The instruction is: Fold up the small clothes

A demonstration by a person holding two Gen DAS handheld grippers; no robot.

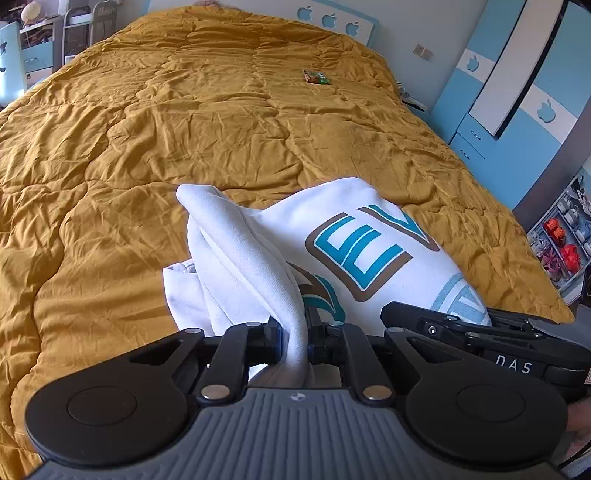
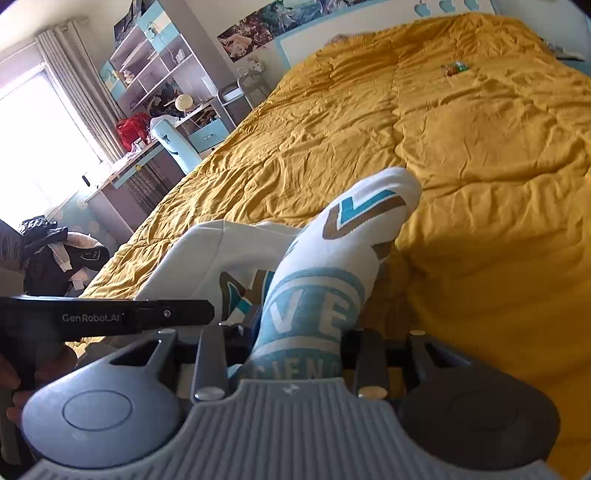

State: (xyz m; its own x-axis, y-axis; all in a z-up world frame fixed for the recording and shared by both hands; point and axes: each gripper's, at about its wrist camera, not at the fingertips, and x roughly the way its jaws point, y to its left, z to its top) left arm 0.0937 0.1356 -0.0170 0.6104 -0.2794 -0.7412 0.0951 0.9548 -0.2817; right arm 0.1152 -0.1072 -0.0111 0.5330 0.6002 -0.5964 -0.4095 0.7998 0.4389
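Your left gripper (image 1: 295, 341) is clamped on a rolled edge of the white shirt (image 1: 354, 236); its fingertips are buried in the cloth and cannot be seen. Your right gripper (image 2: 299, 341) is clamped on a bunched fold of the same shirt (image 2: 332, 258), its tips hidden too. The shirt hangs from both grips above the near end of the bed (image 1: 147, 129), crumpled so that its print is broken up. How much of it touches the quilt underneath you cannot tell, as the gripper bodies cut off its lower part.

The other gripper's arm crosses each view: at the right edge in the left wrist view, at the left edge in the right one, where fingers (image 2: 11, 380) of your hand wrap its handle.

A mustard quilt covers the whole bed. A small packet (image 1: 316, 76) lies far up it towards the right edge, too small to read. A blue and white wardrobe (image 1: 517, 74) stands past the right edge. Past the left edge stand a desk (image 2: 129, 166) with a blue chair (image 2: 173, 144), shelves (image 2: 155, 59) and a curtained window (image 2: 37, 122). Dark clothes (image 2: 55, 251) are heaped near the bed's near left corner.

On the shirt you can read "EV" in teal with a brown outline, and "VE" and "IEN" in a teal badge. The grippers read "DAS" and "GenRobot.AI". Apple cut-outs mark the headboard (image 1: 332, 18).
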